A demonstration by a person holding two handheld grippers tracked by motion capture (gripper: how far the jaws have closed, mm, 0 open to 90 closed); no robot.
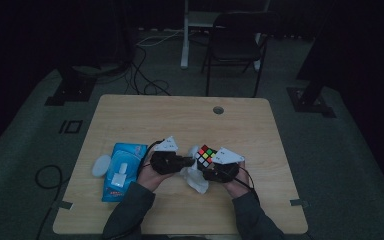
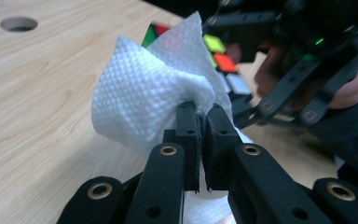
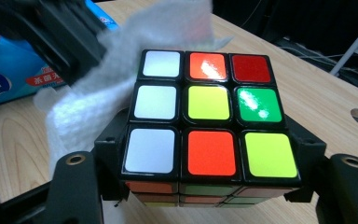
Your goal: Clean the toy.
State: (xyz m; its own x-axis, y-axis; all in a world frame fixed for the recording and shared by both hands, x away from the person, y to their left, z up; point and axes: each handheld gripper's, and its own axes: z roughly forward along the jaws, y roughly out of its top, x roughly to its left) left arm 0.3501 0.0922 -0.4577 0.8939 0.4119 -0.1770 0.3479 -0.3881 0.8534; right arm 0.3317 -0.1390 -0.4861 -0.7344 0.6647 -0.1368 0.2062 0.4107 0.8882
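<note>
Left gripper (image 2: 200,116) fingers pinched tight on white wipe (image 2: 144,102). Right gripper (image 3: 209,186) fingers clamp puzzle cube (image 3: 207,116) by its sides, raised over surface (image 1: 145,112) centre. Risk: hard rubbing twists cube loose; thin pinch lets wipe slip. Wipe pack (image 1: 122,170) at 9 o'clock, lid open, contents unclear.

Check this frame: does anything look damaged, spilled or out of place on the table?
Nothing stands out. The right gripper clamps the scrambled cube squarely, the left gripper pinches a crumpled white wipe beside it, and the blue wipe pack lies flat at the left.
</note>
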